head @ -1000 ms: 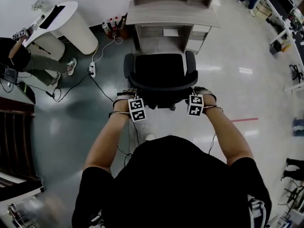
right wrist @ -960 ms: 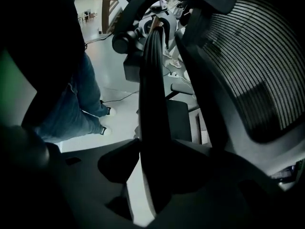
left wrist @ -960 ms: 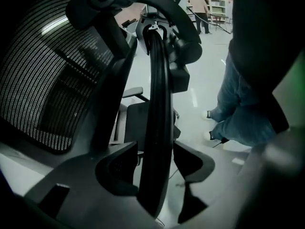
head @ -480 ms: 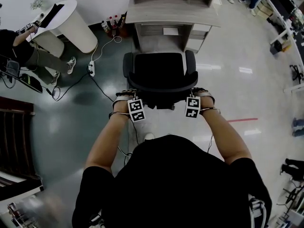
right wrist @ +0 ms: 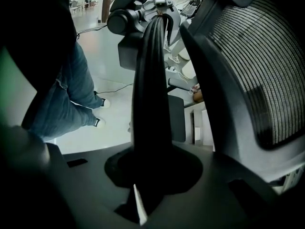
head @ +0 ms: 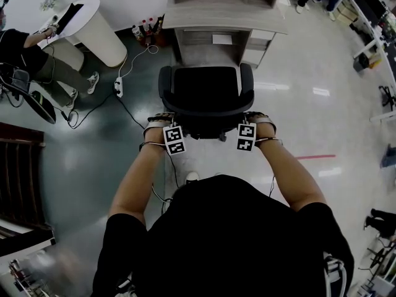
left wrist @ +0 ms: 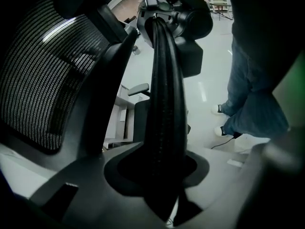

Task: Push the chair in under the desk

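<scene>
A black office chair (head: 207,94) stands on the floor just in front of the grey desk (head: 223,14), its seat facing the desk's opening. My left gripper (head: 163,119) is at the left end of the backrest's top edge, and my right gripper (head: 253,117) is at the right end. Both have just been closing, with the backrest's frame between their jaws. In the left gripper view a black rim (left wrist: 164,104) runs straight between the jaws beside the mesh back (left wrist: 43,80). The right gripper view mirrors this with its rim (right wrist: 152,104) and mesh (right wrist: 257,66).
A white round table (head: 93,26) and a seated person (head: 37,67) are at the far left. A power strip with cables (head: 119,90) lies on the floor left of the chair. Bottles (head: 147,33) stand by the desk's left leg. A red floor line (head: 315,156) runs at the right.
Both grippers have drawn slightly inward along the backrest's top and their jaws have closed on it. The chair has barely shifted. The seated person at the left has moved.
</scene>
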